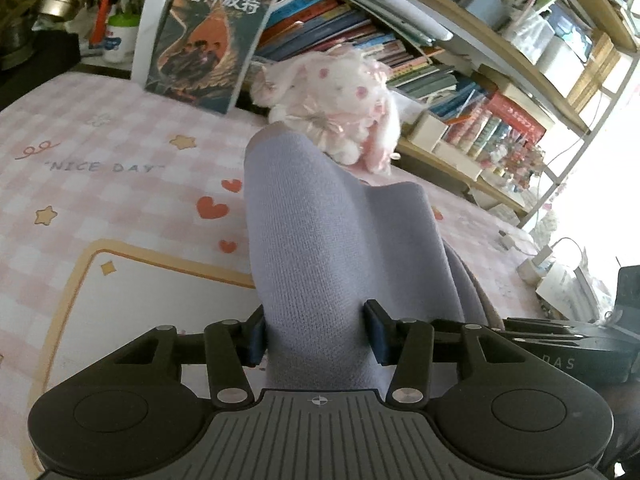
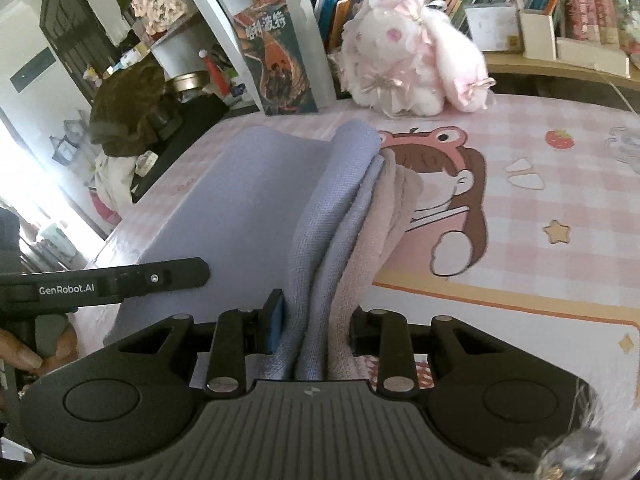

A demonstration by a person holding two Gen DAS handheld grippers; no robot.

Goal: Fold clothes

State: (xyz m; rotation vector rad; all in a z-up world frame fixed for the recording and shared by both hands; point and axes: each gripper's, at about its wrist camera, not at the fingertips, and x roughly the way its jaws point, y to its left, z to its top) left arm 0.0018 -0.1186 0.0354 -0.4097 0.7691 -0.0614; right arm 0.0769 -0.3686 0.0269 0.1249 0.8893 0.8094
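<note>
A lavender knit garment [image 1: 320,240] with a pale pink lining rises off the pink checked table mat [image 1: 100,140]. My left gripper [image 1: 318,332] is shut on a thick fold of it, which fills the space between the blue pads. In the right wrist view the same garment [image 2: 248,200] lies partly flat on the mat [image 2: 540,208], and its bunched edge of lavender and pink layers runs up into my right gripper [image 2: 316,330], which is shut on it. The left gripper's finger [image 2: 160,278] shows at the left, over the flat part.
A white and pink plush rabbit [image 2: 404,60] and an upright book [image 2: 276,64] stand at the table's far edge, before shelves of books [image 1: 460,92]. A dark bag [image 2: 128,108] sits at the far left. A person's fingers [image 2: 24,354] show low left.
</note>
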